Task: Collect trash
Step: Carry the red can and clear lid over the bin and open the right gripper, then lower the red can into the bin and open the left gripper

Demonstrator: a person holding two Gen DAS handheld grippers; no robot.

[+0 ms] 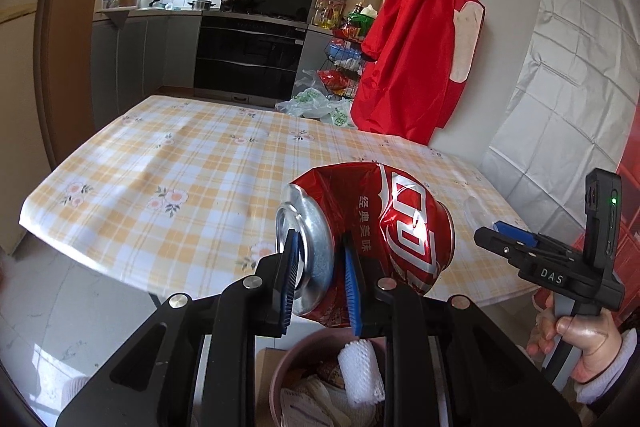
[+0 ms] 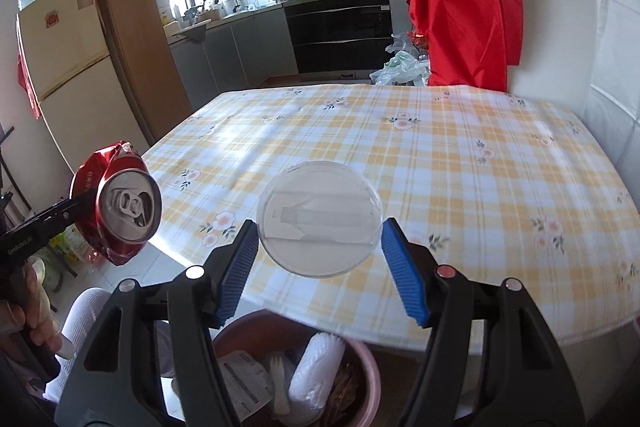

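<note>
The pink trash bin [image 2: 362,367] sits right below. The left gripper [image 1: 320,267] pinches a crushed red can [image 1: 384,223], light with sharp folds. The right gripper [image 2: 320,259] squeezes a thin, bendy clear lid [image 2: 320,217] by its edges.

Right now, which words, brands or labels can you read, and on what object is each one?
"经典美味": crushed red can, with a large white logo beside it.
"DAS": body of the right gripper.
White lettering on the left gripper: blurred.
Paper slips in the pink bin: too small.
</note>
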